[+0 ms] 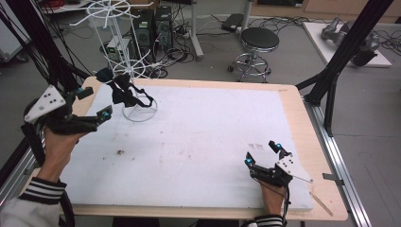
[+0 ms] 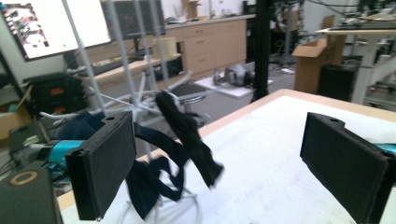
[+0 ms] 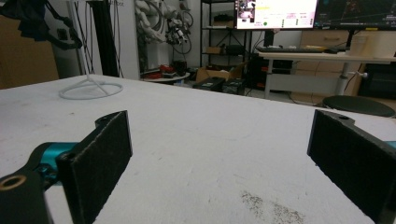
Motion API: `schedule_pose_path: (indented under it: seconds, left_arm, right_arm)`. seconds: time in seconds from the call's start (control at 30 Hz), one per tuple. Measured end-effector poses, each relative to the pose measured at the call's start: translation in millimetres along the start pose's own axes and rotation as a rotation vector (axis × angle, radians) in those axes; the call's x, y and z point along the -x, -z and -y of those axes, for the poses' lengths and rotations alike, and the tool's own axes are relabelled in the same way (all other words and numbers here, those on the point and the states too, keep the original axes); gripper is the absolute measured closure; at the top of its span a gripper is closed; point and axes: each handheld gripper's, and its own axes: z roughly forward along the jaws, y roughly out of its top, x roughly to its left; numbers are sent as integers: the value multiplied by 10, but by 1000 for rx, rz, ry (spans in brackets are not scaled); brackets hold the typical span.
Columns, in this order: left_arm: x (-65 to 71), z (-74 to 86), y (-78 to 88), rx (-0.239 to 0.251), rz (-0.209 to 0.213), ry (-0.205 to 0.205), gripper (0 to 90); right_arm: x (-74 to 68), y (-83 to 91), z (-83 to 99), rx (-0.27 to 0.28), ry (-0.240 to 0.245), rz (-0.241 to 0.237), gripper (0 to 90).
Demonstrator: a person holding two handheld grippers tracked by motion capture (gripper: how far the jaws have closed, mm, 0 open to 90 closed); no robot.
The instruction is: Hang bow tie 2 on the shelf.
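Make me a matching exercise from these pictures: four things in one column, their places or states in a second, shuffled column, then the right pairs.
Things:
1. left tool
2. right tool
3. dark garment
4. white wire rack

Places or states:
A. stands at the table's far left, its ring base on the white mat
B. hangs from the rack's lower arms
C. open, low over the mat's near right part
D. open, raised beside the rack, nothing between its pads

Pairs: 1-D, 2-C, 3-B, 4-A
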Motion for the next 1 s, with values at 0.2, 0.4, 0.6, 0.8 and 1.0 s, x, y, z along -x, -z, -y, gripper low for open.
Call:
schedule_pose_path:
  seconds: [0.2, 0.4, 0.6, 0.8, 1.0]
  left_arm:
    - [204, 361, 224, 34, 29, -35, 110]
    - [257, 797, 352, 32, 8, 1, 110]
    - [256, 1114, 322, 34, -22, 30, 110]
    - [276, 1264, 262, 50, -45, 40, 110]
    - [271, 1374, 236, 54, -68, 52, 107]
  right_arm:
    - [-1, 3, 1, 2, 8, 0, 58]
    - [-13, 3, 2, 3, 10, 5, 58]
    - [-12, 2, 3, 2, 8, 6, 58]
    - [-8, 1, 2, 4, 15, 7, 58]
    - [-11, 4, 2, 3, 14, 8, 58]
